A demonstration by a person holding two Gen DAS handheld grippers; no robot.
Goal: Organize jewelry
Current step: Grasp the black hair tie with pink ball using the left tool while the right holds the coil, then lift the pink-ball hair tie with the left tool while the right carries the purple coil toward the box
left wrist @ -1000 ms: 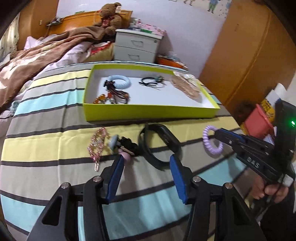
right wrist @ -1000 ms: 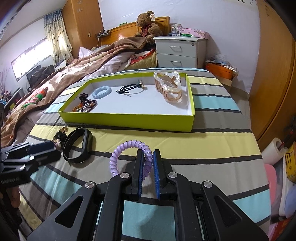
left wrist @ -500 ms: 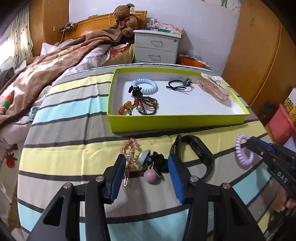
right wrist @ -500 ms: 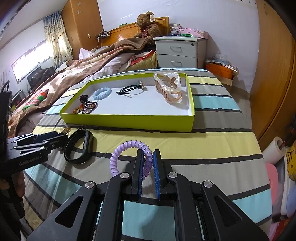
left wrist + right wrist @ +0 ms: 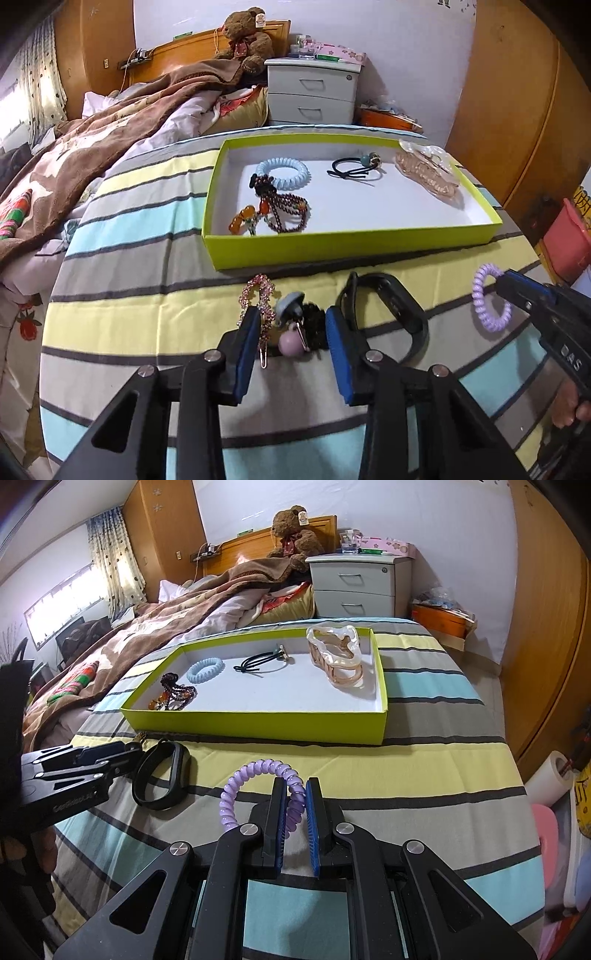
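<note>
A lime-green tray point(image 5: 351, 245) point(image 5: 258, 728) on the striped bedspread holds a blue spiral tie point(image 5: 282, 170), a black elastic point(image 5: 351, 170), a bead bracelet point(image 5: 284, 210) and a peach claw clip point(image 5: 428, 173). In front of it lie a pink beaded clip point(image 5: 258, 295), a hair tie with grey and pink balls point(image 5: 290, 341) and a black wristband point(image 5: 402, 314) point(image 5: 162, 779). My left gripper point(image 5: 291, 317) point(image 5: 135, 753) is closing around the ball hair tie, and its pads are not pressing on it. My right gripper point(image 5: 295, 805) point(image 5: 508, 286) is shut on a purple spiral tie point(image 5: 255, 771) point(image 5: 491, 302).
A brown blanket point(image 5: 110, 147) covers the bed to the left. A white nightstand point(image 5: 314, 92) and a teddy bear point(image 5: 243, 37) stand behind the tray. A wooden wardrobe point(image 5: 546, 627), a pink bin point(image 5: 569, 236) and a paper roll point(image 5: 550, 775) are off the right edge.
My left gripper has swung left from the black wristband to the ball hair tie and beaded clip, and its jaws have narrowed. The right gripper and purple tie have not moved.
</note>
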